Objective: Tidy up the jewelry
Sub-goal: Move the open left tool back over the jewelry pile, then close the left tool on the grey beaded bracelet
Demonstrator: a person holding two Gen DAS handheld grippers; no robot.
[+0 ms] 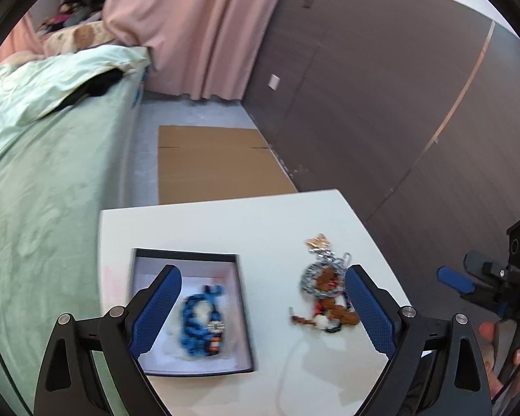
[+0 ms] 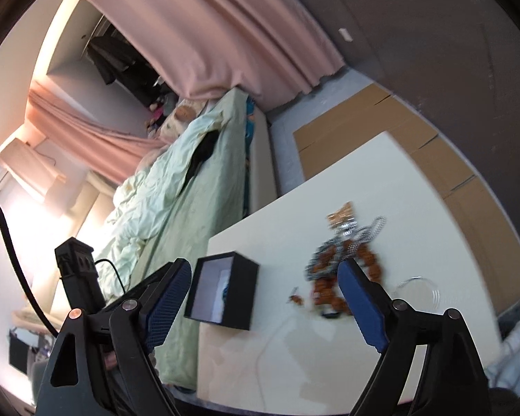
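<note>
The surface (image 1: 225, 228) is plain white. The box (image 1: 246, 312) has black walls and a pale lavender-white lining, and the beaded bracelet (image 1: 201, 322) in it is bright blue. The jewelry pile (image 1: 329, 291) mixes silver chain, reddish-brown beads and a gold piece. Each claw's fingers (image 1: 156, 312) are black with blue dimpled pads. The bed's quilt (image 1: 34, 104) is mint green, the curtain (image 1: 197, 27) pink, the cardboard (image 1: 211, 163) tan.
</note>
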